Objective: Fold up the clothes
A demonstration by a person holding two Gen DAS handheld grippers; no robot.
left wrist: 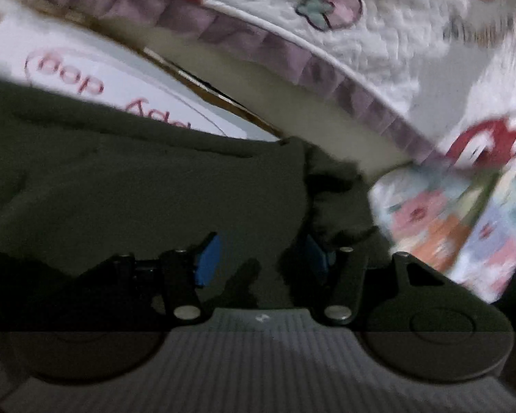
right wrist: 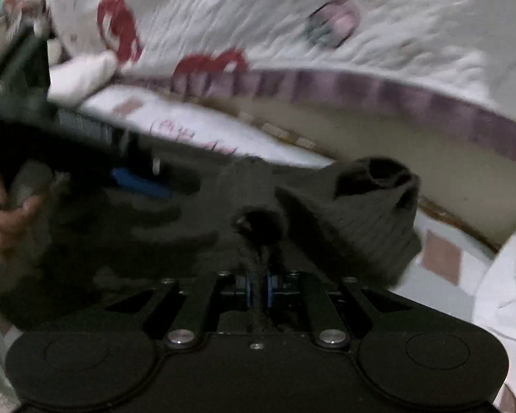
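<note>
A dark olive knitted garment [left wrist: 137,189] spreads across both views. In the left wrist view my left gripper [left wrist: 261,253] stands open over it, blue pads [left wrist: 208,261] apart, with cloth lying between them and bunched against the right finger. My right gripper [right wrist: 258,287] is shut on a narrow pinched fold of the same garment [right wrist: 258,227]. A ribbed sleeve cuff [right wrist: 378,186] stands open just beyond the fold, to its right. At the left of the right wrist view, a person's hand [right wrist: 3,213] holds the left gripper over the garment.
A white quilt [left wrist: 412,51] with red prints and a purple ruffled edge [right wrist: 395,96] hangs behind the garment. A white surface with pink lettering [left wrist: 86,79] lies under it. Floral fabric [left wrist: 447,227] sits at the right, and white cloth [right wrist: 505,292] at the right edge.
</note>
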